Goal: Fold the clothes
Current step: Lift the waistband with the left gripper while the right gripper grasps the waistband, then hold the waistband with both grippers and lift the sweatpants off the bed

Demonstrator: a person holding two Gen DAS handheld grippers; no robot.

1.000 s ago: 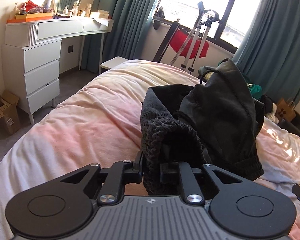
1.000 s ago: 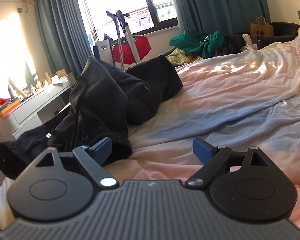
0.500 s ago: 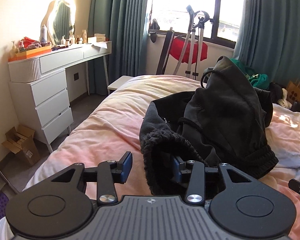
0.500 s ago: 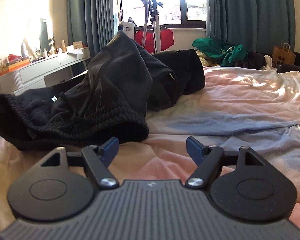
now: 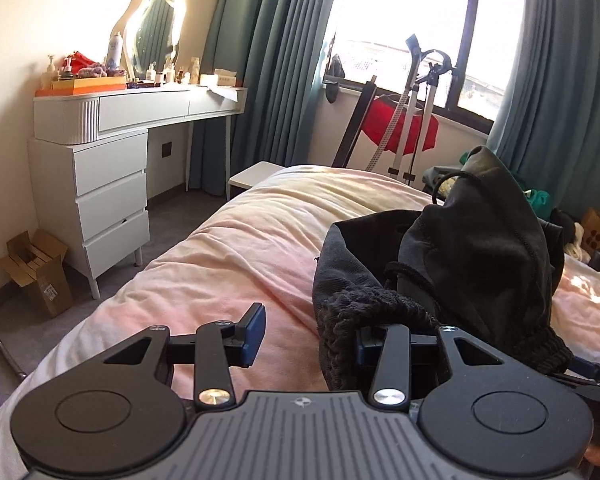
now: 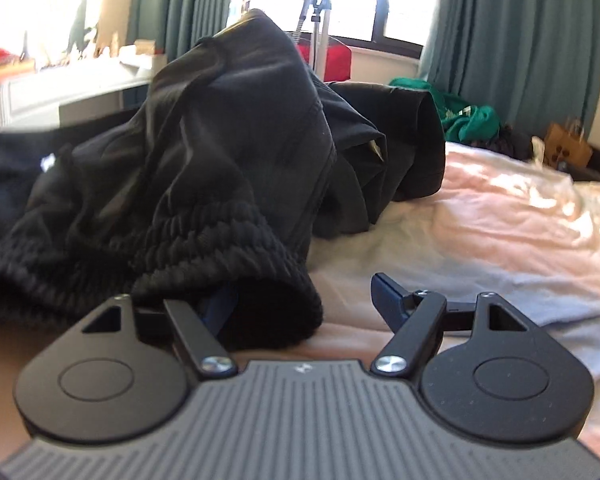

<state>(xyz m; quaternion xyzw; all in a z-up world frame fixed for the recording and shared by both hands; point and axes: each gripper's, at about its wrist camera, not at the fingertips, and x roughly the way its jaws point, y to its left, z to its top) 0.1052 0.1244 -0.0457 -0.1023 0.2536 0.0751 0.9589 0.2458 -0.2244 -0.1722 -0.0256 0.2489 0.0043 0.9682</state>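
- A second ago the left gripper (image 5: 306, 336) was clamped on the knitted cuff (image 5: 364, 304); now its jaws stand wide apart, the left blue pad (image 5: 254, 334) bare over the pink duvet (image 5: 236, 264), the right pad tucked under the cuff's edge.
- The right gripper (image 6: 300, 304) has closed in on the garment since then: its jaws are spread wide too, and the ribbed hem (image 6: 228, 248) now drapes over the left finger.
- Far left in the left wrist view, a cardboard box (image 5: 36, 272) sits on the floor beside the white dresser (image 5: 100, 184), with a mirror (image 5: 152, 36) and bottles on top.
- Moving right, teal curtains (image 5: 268, 60) frame the bright window, and a stand with a red cloth (image 5: 400, 128) leans just below the sill.
- Centre to right, the black hoodie (image 5: 472, 252) lies heaped on the duvet, hood peak up and drawcord looping at the top.
- Over to the right wrist view: the same black hoodie (image 6: 228, 140) fills the left and middle of the shot, a sleeve bunched behind it.
- The right pad (image 6: 386, 294) of that gripper hangs free above the bedding, touching no cloth.
- Far right, a green garment (image 6: 468, 120) lies near the curtain, and a brown paper bag (image 6: 568, 148) stands beyond the bed's edge.
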